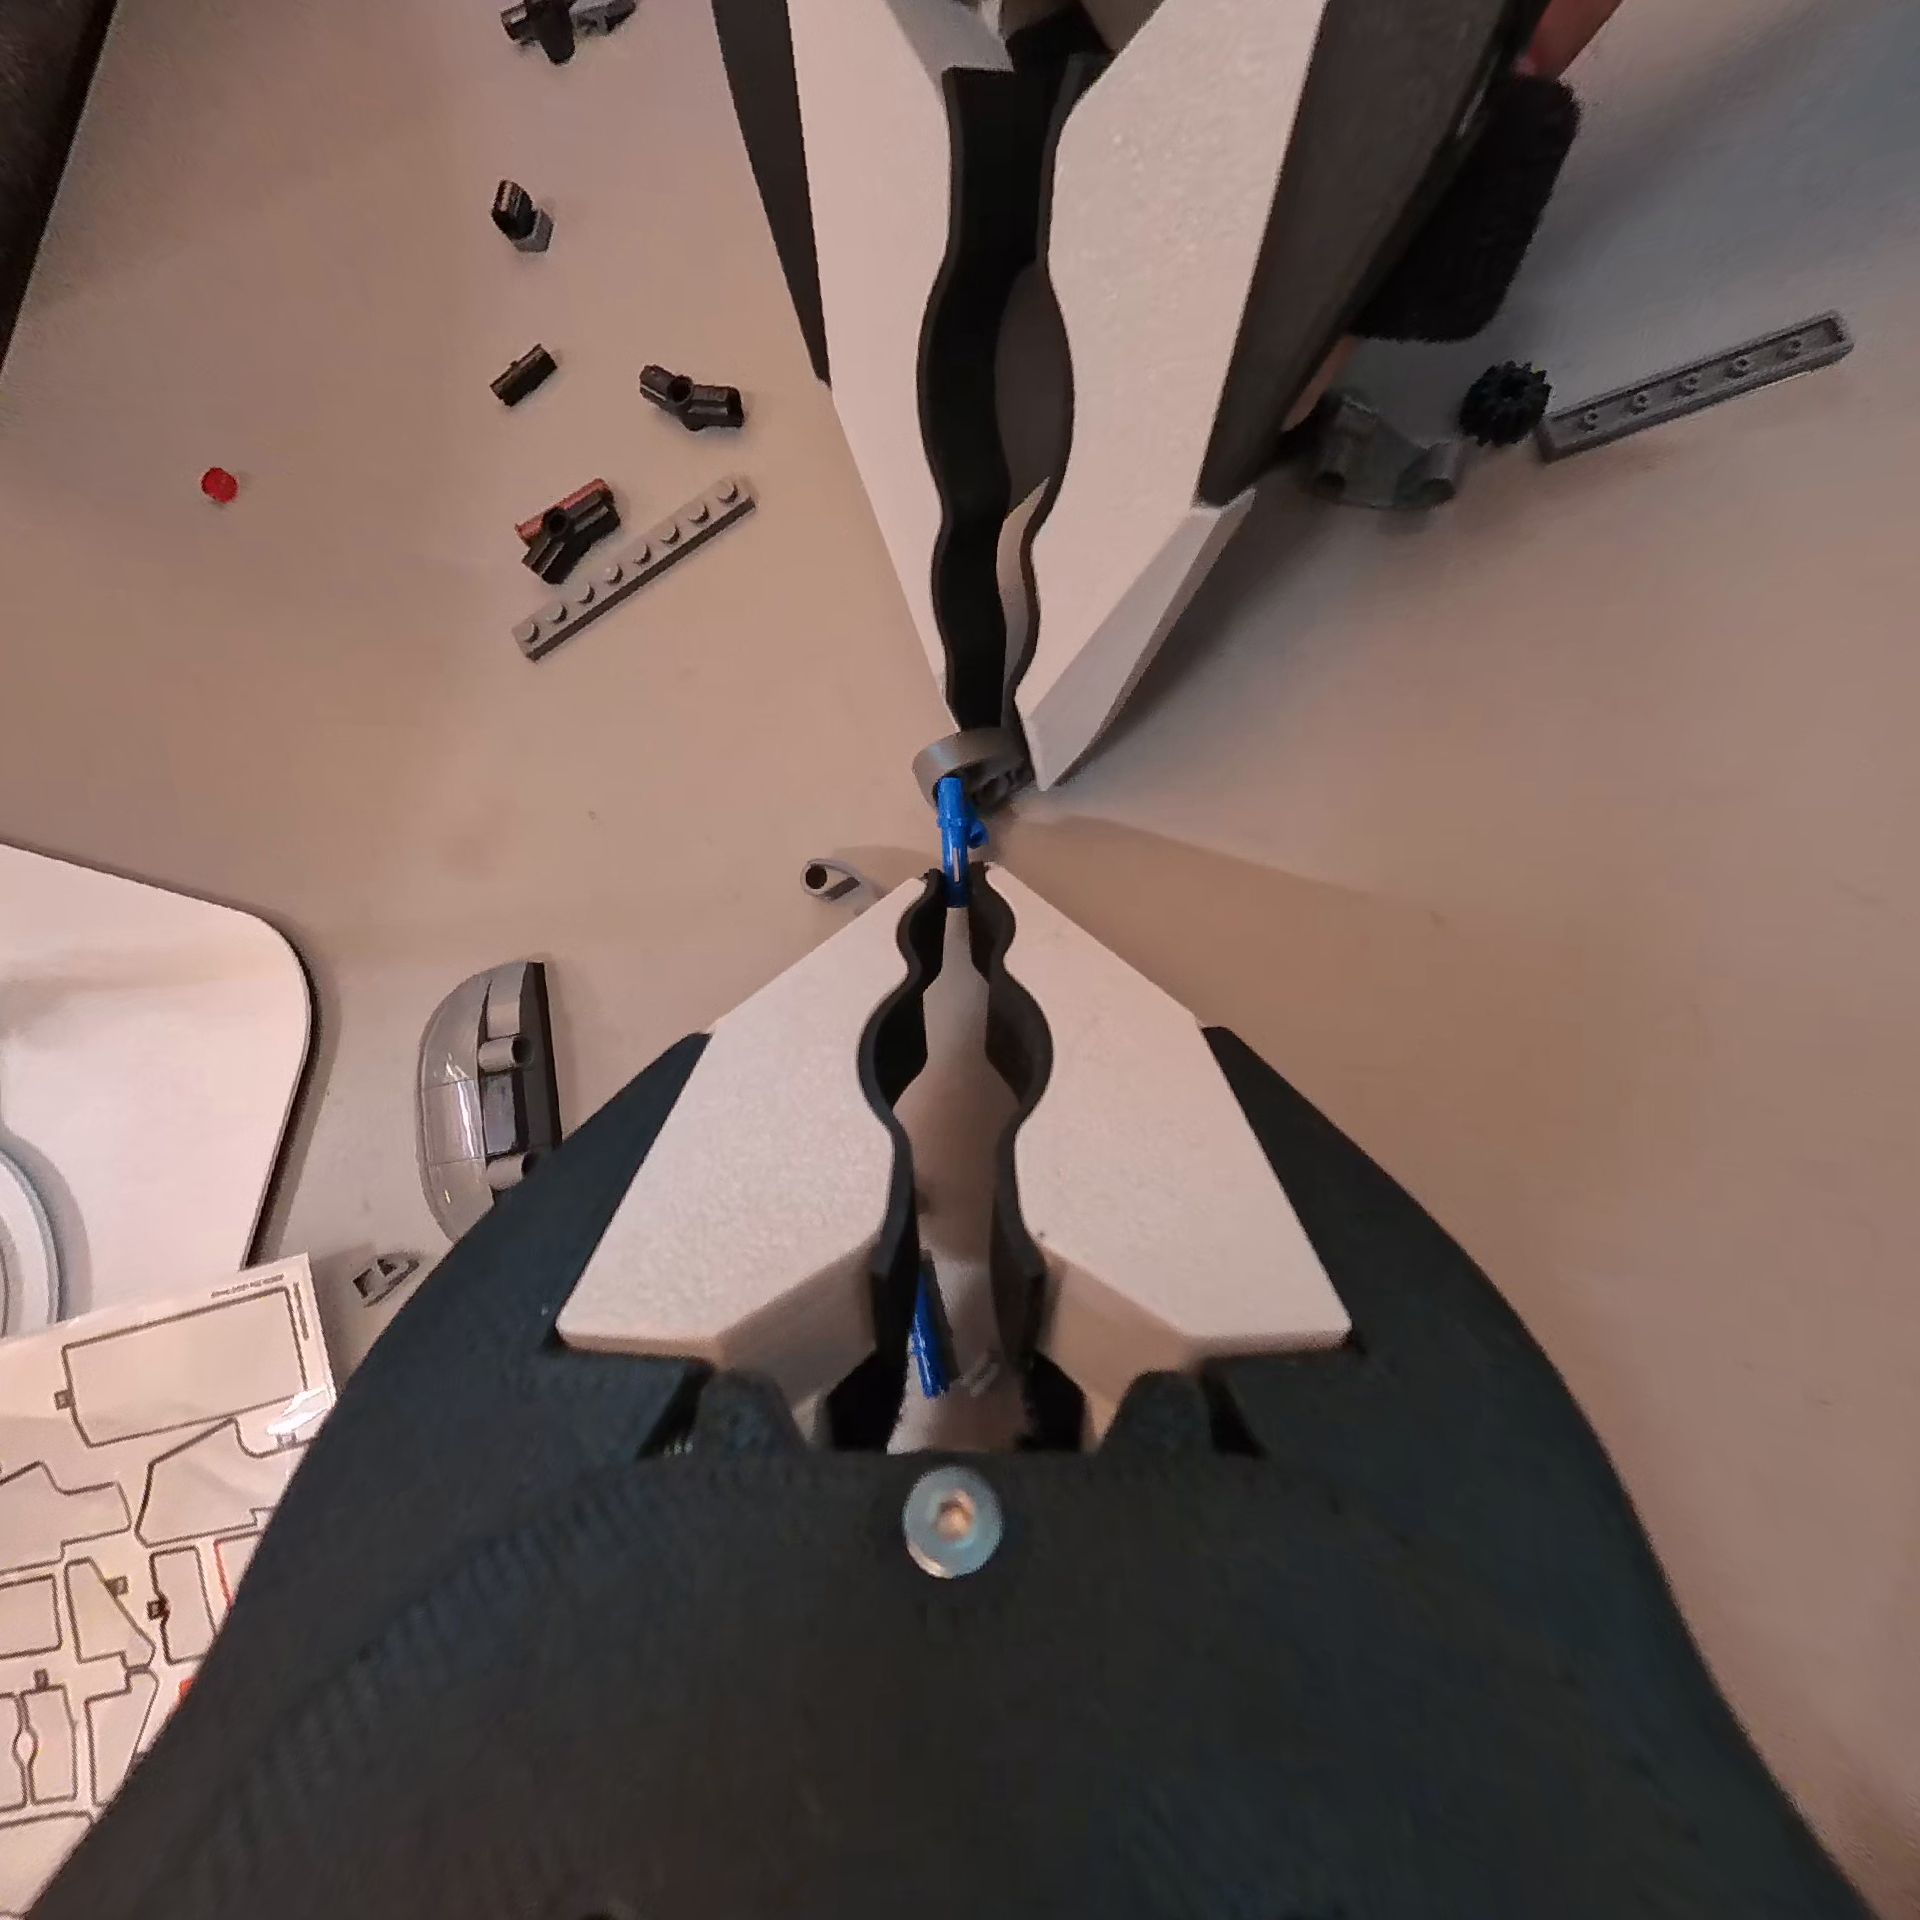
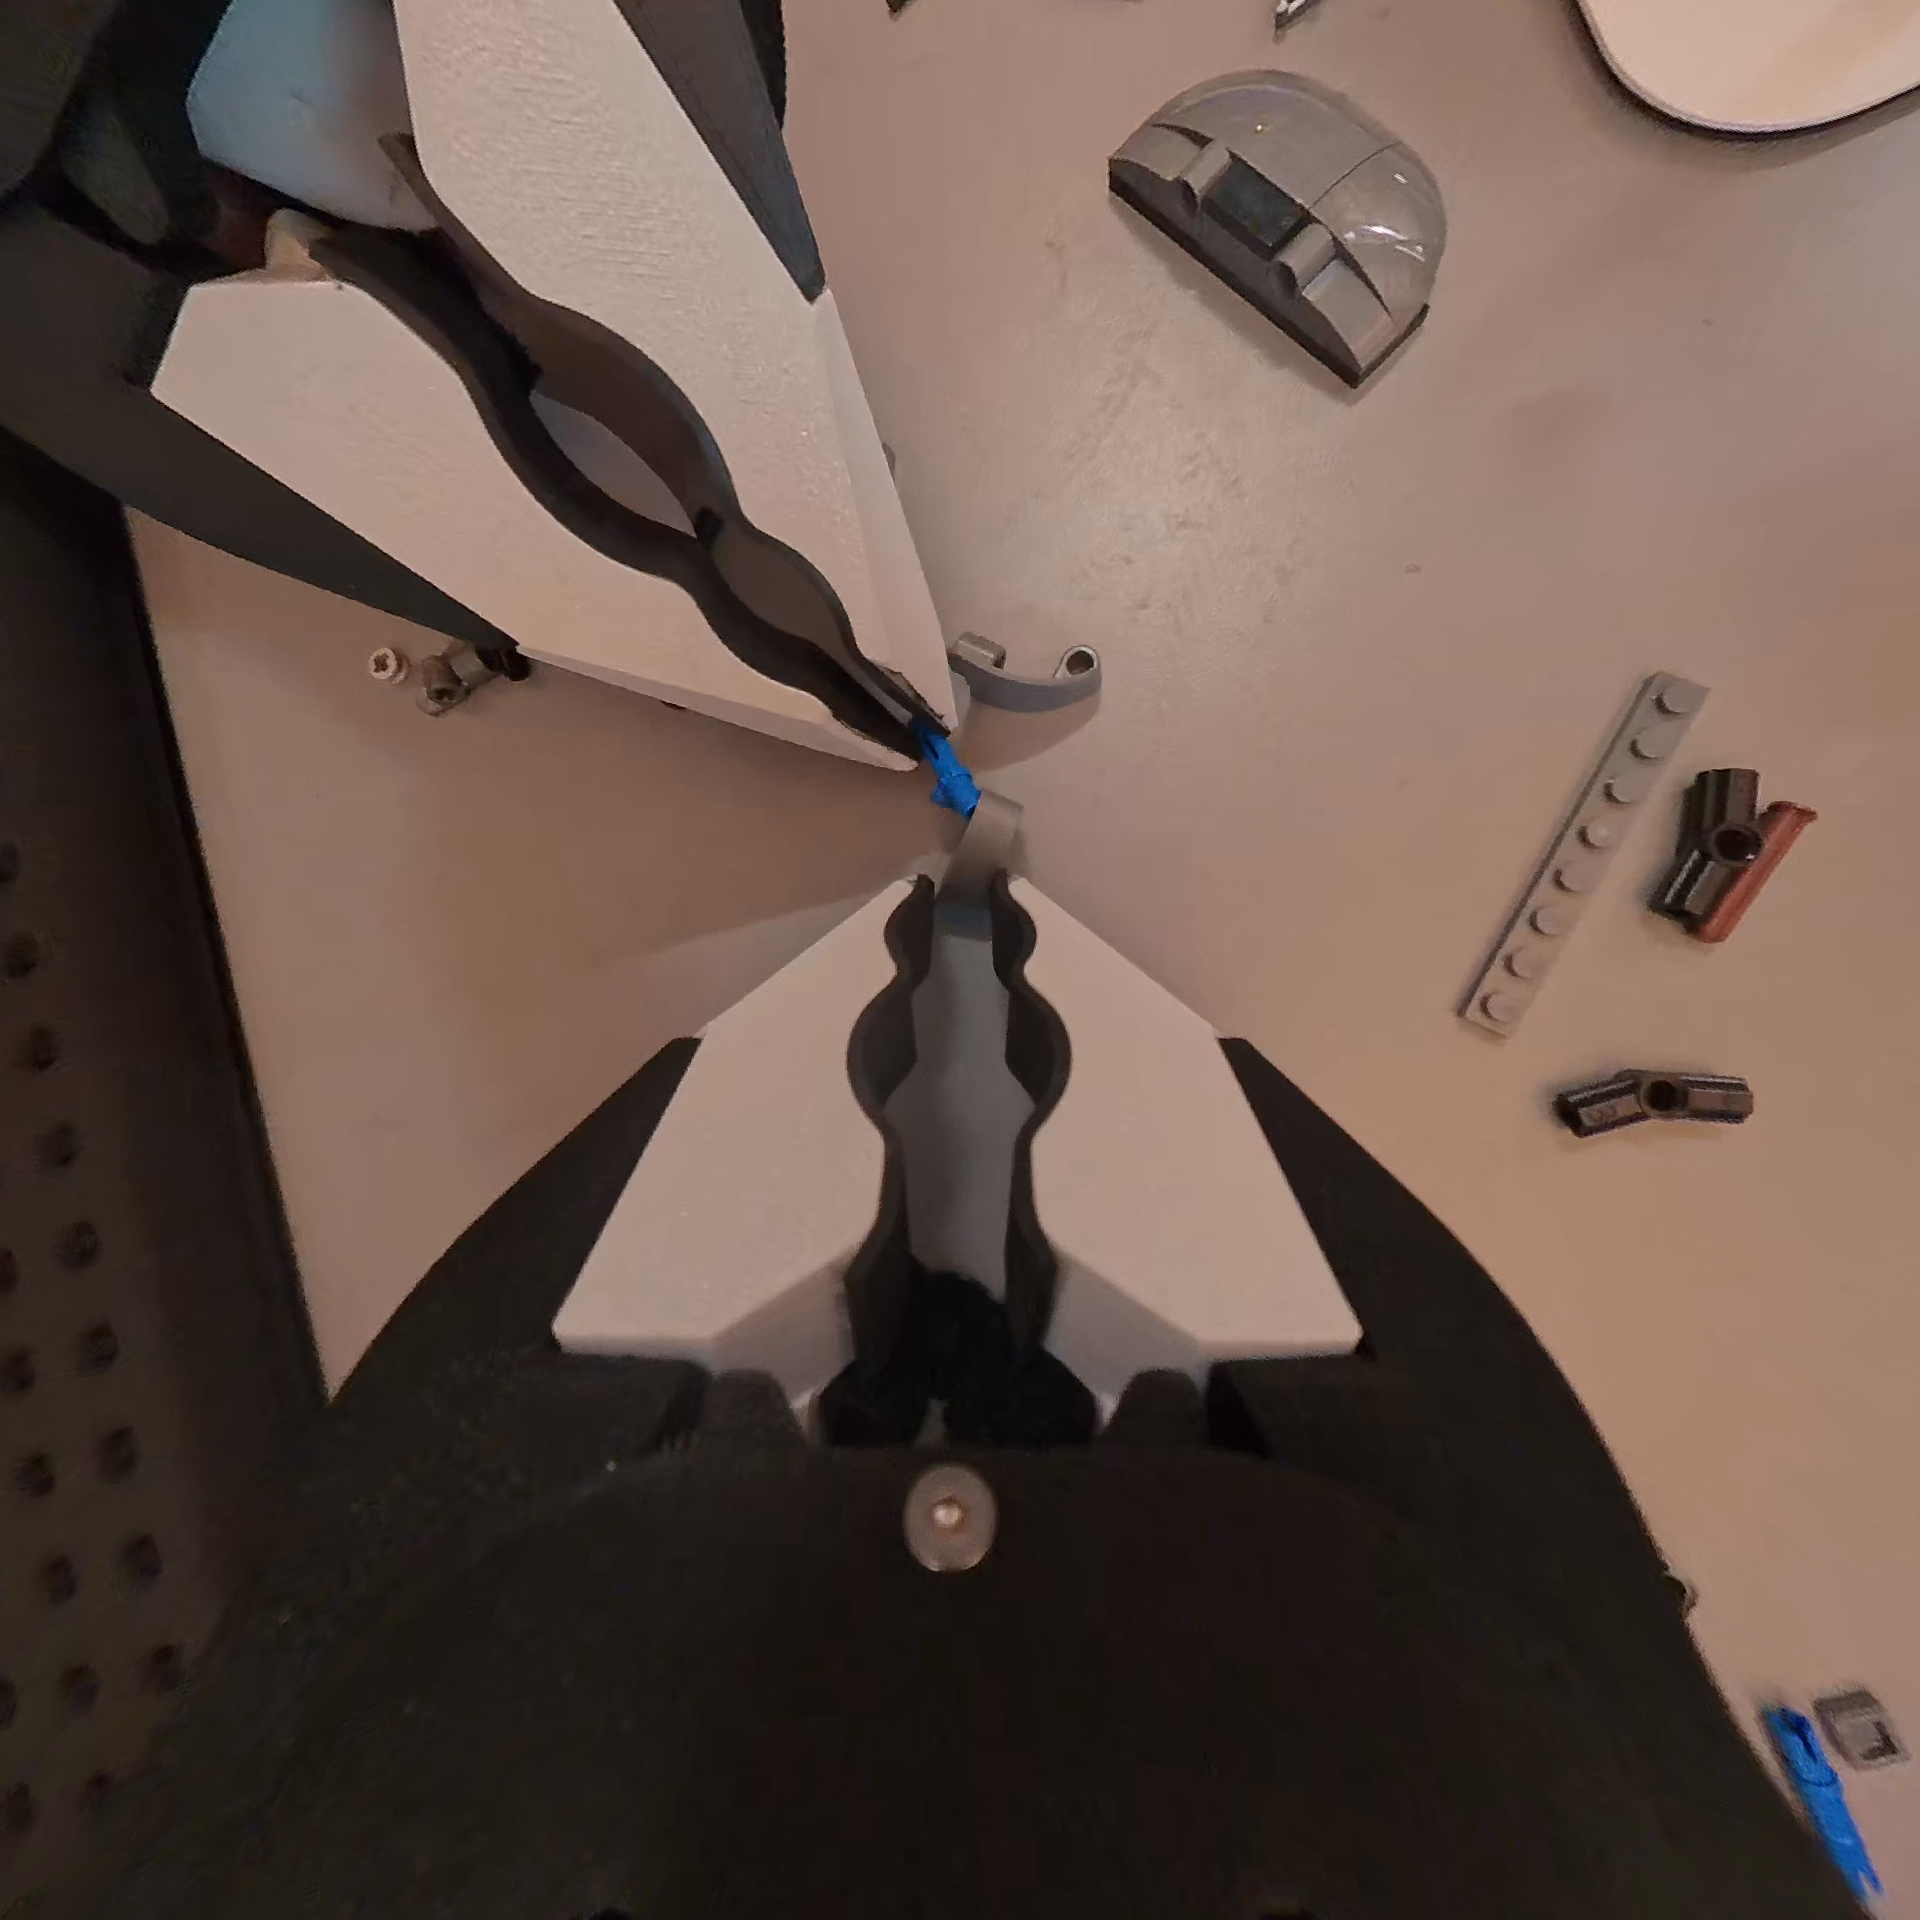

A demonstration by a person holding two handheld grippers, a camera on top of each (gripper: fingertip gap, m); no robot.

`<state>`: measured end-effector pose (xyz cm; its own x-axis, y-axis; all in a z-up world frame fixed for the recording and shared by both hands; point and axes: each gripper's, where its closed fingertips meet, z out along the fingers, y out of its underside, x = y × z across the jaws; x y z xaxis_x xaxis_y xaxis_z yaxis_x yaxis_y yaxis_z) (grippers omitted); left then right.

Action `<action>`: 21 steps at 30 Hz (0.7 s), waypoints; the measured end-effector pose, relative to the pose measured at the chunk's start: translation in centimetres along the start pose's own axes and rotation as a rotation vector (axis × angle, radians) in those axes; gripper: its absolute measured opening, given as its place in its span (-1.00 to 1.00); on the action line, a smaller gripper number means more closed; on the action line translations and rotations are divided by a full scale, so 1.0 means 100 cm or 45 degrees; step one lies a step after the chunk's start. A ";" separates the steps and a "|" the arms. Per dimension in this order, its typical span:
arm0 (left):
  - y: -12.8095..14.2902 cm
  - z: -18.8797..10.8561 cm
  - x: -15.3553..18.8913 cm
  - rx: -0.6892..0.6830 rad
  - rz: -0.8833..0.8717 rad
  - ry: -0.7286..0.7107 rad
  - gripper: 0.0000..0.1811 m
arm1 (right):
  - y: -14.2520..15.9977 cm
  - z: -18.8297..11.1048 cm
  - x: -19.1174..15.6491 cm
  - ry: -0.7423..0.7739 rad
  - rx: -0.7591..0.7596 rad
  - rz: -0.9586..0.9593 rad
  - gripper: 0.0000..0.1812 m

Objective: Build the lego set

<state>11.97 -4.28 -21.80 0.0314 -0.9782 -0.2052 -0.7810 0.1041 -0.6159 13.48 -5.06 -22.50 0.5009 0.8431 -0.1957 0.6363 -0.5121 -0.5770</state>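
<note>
In the left wrist view, my left gripper (image 1: 956, 883) is shut on a small blue pin (image 1: 954, 836) that sticks out past its tips. My right gripper (image 1: 987, 743) comes in from the top, shut on a small grey beam piece (image 1: 961, 764). The pin's far end meets the hole of the grey piece. In the right wrist view, my right gripper (image 2: 961, 883) holds the grey piece (image 2: 985, 836) at its tips, and the left gripper (image 2: 920, 732) comes from the upper left with the blue pin (image 2: 951, 781) against that piece. Both are held just above the beige table.
Loose parts lie around: a long grey plate (image 1: 634, 571), black connectors (image 1: 691, 397), a red stud (image 1: 218, 485), a domed grey assembly (image 1: 488, 1081), a sticker sheet (image 1: 135, 1455), a black gear (image 1: 1503, 393). A curved grey part (image 2: 1029, 686) and another blue pin (image 2: 1818, 1808) lie nearby. The grippers are tip to tip, or close to it. My right gripper's tips are some 10 cm from the long grey plate (image 1: 634, 571). It is also in sight in the right wrist view (image 2: 1573, 859).
</note>
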 end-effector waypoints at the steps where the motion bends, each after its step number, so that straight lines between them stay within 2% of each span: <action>1: 0.001 0.000 0.000 -0.004 0.002 -0.002 -0.98 | 0.000 0.000 0.001 0.012 -0.002 -0.007 -0.90; 21: 0.000 0.001 -0.003 0.008 -0.133 0.019 -0.98 | -0.001 0.001 0.003 0.060 -0.008 0.001 -0.92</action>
<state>12.04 -4.00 -21.85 0.1032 -0.9863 -0.1287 -0.7701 0.0027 -0.6379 13.51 -4.73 -22.55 0.5283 0.8341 -0.1587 0.6393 -0.5138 -0.5721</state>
